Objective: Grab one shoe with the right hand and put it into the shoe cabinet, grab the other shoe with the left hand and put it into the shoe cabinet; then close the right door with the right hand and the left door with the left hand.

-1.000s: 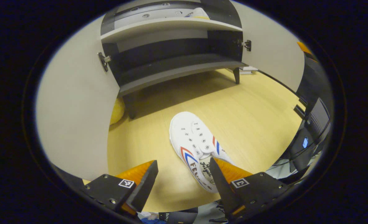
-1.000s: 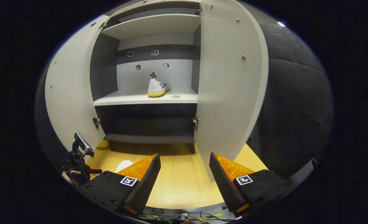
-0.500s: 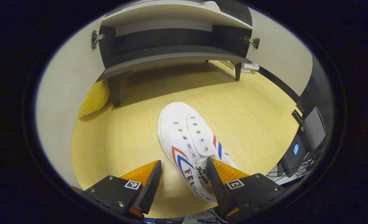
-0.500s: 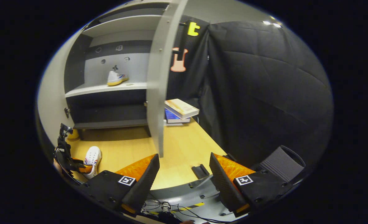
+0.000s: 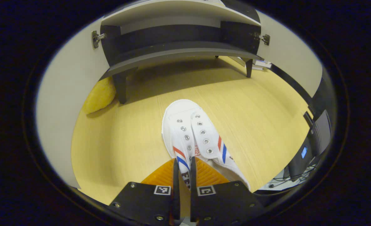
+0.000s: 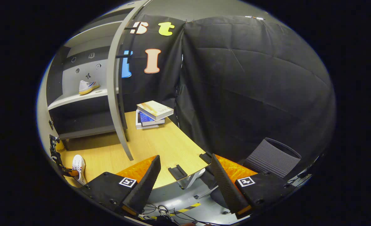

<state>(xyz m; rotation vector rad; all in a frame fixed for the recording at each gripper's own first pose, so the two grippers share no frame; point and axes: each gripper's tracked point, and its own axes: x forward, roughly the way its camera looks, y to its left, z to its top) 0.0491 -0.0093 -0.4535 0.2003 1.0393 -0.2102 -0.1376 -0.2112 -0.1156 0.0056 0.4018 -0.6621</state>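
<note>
- The left gripper is low over the wooden floor. Its two fingers are squeezed close together on the side wall of a white shoe, near the heel end.
- That shoe lies on the floor with its toe pointing toward the shoe cabinet. It has red and blue stripes on its sides and rows of small metal lace holes. It has no laces in it.
- In the right gripper view the same shoe shows small at the far left, on the floor, with the left gripper right at its heel end.
- The right gripper is wide open and holds nothing. It hangs over the edge of the floor, well apart from the cabinet.
- The other shoe sits on the light shelf inside the cabinet. It is white with a yellow sole.
- Both cabinet doors stand open. The left door is at the left of the left gripper view, and the right door shows edge-on in the right gripper view.
- A yellow soft thing lies on the floor by the cabinet's front left leg.
- A pile of books lies on the floor past the right door.
- A grey chair stands off the floor, at the lower right of the right gripper view.
</note>
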